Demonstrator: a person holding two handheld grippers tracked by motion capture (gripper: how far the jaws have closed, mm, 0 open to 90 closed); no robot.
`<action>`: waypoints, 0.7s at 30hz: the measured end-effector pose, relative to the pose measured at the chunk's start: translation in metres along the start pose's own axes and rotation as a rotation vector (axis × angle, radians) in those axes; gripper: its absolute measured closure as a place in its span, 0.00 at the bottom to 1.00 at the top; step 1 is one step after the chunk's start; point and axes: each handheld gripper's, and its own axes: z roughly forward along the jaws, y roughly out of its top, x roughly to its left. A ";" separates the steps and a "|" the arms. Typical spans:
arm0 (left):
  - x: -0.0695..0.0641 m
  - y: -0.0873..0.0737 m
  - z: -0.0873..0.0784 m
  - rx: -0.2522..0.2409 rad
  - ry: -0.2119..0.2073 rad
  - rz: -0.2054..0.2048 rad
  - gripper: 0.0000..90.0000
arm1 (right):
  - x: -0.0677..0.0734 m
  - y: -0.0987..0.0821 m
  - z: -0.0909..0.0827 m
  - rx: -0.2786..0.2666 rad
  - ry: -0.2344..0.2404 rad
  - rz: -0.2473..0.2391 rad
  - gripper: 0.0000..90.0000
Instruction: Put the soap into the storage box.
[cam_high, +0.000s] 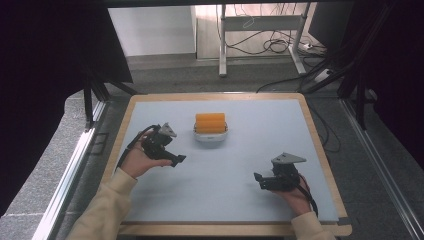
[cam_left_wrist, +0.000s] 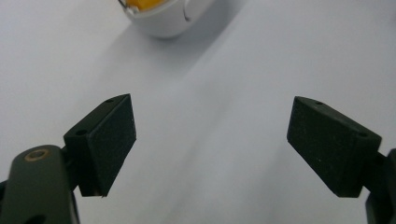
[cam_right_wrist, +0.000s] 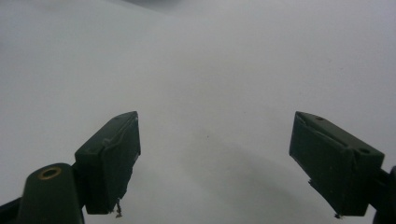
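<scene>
A white holder (cam_high: 210, 135) with orange cylinders (cam_high: 210, 121) lying in it sits at the middle back of the pale mat (cam_high: 225, 165). My left gripper (cam_high: 179, 159) is held to the holder's left and a little nearer, open, with nothing between its jaws. In the left gripper view my left gripper (cam_left_wrist: 212, 140) has its pads wide apart over bare mat, and the white holder (cam_left_wrist: 161, 21) with a bit of orange (cam_left_wrist: 140, 4) is at the top edge. My right gripper (cam_high: 257, 177) hovers at the front right, open. In the right gripper view my right gripper (cam_right_wrist: 215, 156) is over bare mat.
The mat lies on a wooden table (cam_high: 320, 145) with its edges showing all round. Beyond the table stand a desk frame (cam_high: 260, 22) and loose cables (cam_high: 275, 45) on the floor. Dark curtains (cam_high: 45, 65) hang at both sides.
</scene>
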 end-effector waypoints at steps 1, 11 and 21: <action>-0.002 -0.004 -0.001 -0.004 0.000 -0.005 0.17 | 0.001 0.000 0.000 0.000 0.000 -0.002 0.19; -0.017 -0.057 -0.014 -0.068 0.006 -0.100 0.18 | 0.001 0.001 0.002 0.004 0.006 -0.012 0.18; -0.019 -0.078 -0.010 -0.061 0.033 -0.157 0.19 | 0.001 0.002 0.003 0.000 0.011 -0.011 0.19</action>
